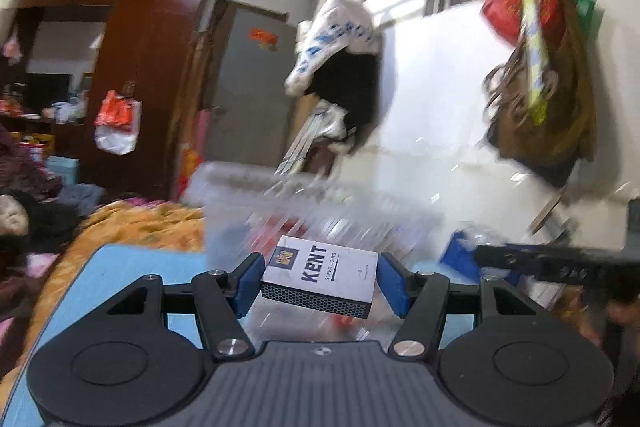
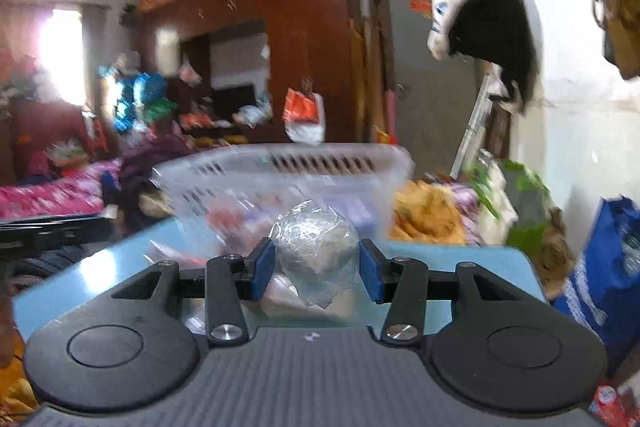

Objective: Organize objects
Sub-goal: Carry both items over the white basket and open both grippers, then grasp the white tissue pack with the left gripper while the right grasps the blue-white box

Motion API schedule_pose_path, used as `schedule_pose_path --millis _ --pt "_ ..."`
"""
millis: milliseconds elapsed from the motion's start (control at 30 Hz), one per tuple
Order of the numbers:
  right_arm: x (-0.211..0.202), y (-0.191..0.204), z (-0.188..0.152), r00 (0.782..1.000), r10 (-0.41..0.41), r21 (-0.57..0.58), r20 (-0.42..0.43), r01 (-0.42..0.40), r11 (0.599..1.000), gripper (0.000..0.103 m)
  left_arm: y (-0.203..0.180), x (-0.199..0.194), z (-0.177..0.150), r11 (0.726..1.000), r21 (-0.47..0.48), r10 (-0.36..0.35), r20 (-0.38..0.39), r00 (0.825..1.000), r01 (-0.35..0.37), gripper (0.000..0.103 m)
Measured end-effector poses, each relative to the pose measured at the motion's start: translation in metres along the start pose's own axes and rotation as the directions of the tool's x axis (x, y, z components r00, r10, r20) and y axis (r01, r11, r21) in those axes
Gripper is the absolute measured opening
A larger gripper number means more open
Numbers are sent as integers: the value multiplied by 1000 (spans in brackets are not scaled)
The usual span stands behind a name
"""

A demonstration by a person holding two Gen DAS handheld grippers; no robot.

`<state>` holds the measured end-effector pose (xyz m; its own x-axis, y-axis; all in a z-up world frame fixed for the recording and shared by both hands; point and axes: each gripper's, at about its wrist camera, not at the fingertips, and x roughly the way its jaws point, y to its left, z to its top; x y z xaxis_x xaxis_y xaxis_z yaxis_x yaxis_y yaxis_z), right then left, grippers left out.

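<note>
My left gripper [image 1: 318, 281] is shut on a white Kent cigarette box [image 1: 324, 277], held level above the light blue table [image 1: 132, 259]. Both blue pads press the box's short sides. My right gripper [image 2: 317, 269] is shut on a crumpled clear plastic bag [image 2: 316, 251] with something grey-green inside. A clear plastic basket [image 2: 288, 171] with slotted walls stands on the blue table [image 2: 472, 263] just beyond both grippers; it appears blurred as the clear basket [image 1: 248, 183] in the left wrist view. Red and white items lie inside it. The right gripper's black arm [image 1: 560, 263] shows at the right edge.
A dark wooden wardrobe [image 1: 132, 27] and a grey door [image 1: 256, 75] stand at the back. Bags [image 1: 536, 27] hang on the white wall at the right. A bed with orange bedding [image 1: 132, 219] lies left of the table. A blue bag [image 2: 604, 267] sits at the right.
</note>
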<state>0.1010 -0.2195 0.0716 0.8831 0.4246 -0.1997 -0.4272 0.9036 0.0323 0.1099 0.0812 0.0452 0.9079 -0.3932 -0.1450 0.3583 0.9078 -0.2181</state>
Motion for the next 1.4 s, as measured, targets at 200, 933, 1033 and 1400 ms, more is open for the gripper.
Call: schedule_pose_path --millis 200,933,1033,1400 --pt "54 14 68 999 -42 -103 29 45 994 49 -8 61 79 999 21 27 -25 999 -27 65" --pt "43 8 1 995 1 -9 -104 -2 1000 103 7 58 49 992 8 123 -125 985 -122 93" --pt "47 22 -34 977 37 17 -210 -35 999 103 14 52 23 990 -15 132 -186 974 -137 93" --pt "65 54 -60 938 -5 -67 -346 -20 998 86 23 88 -12 988 10 147 -327 933 -152 93"
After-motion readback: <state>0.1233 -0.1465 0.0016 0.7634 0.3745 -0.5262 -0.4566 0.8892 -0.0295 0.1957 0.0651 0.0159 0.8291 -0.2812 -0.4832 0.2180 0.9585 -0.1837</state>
